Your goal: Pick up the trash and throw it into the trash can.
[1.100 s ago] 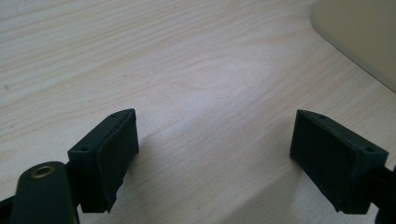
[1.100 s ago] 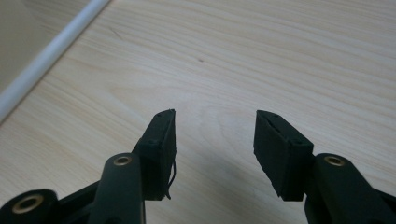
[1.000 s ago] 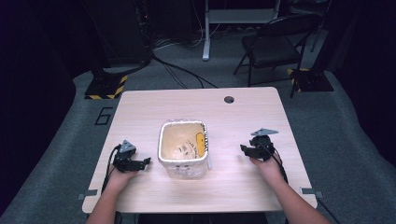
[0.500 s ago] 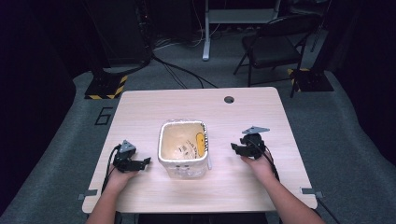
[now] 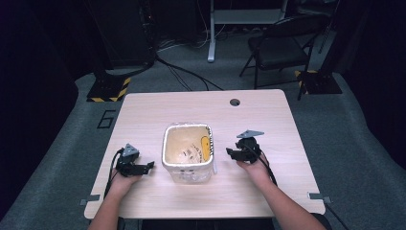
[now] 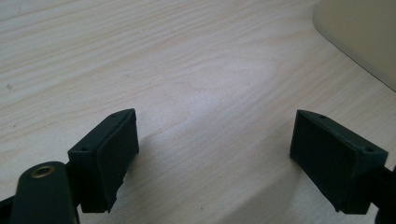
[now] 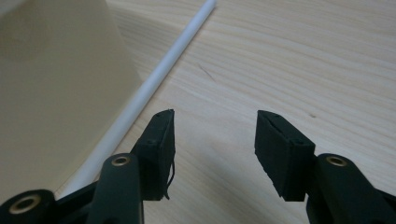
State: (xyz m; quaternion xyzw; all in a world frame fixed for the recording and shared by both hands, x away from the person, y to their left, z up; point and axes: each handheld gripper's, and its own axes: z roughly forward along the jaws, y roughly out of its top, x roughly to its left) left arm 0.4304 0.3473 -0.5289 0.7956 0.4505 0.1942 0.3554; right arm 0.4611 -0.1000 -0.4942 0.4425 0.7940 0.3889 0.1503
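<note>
two grippers flank the cream bin (image 5: pixel 187 152) at mid-table; the right gripper (image 7: pixel 215 135), jaws wide and just opened a touch further with nothing between them, sits just beside a white stick (image 7: pixel 154 79) lying along the bin's wall. to take the stick well, i judge it should shift toward the bin, straddle the stick squarely and close low. the left gripper (image 6: pixel 215 140) rests wide open over bare table (image 6: pixel 187 56).

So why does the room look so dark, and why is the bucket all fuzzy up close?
High view: light falls on the table; the floor around is dim. Right gripper view: the bucket sits too near, so it blurs. Left gripper view: soft shadows lie under the left hand-held gripper.
</note>
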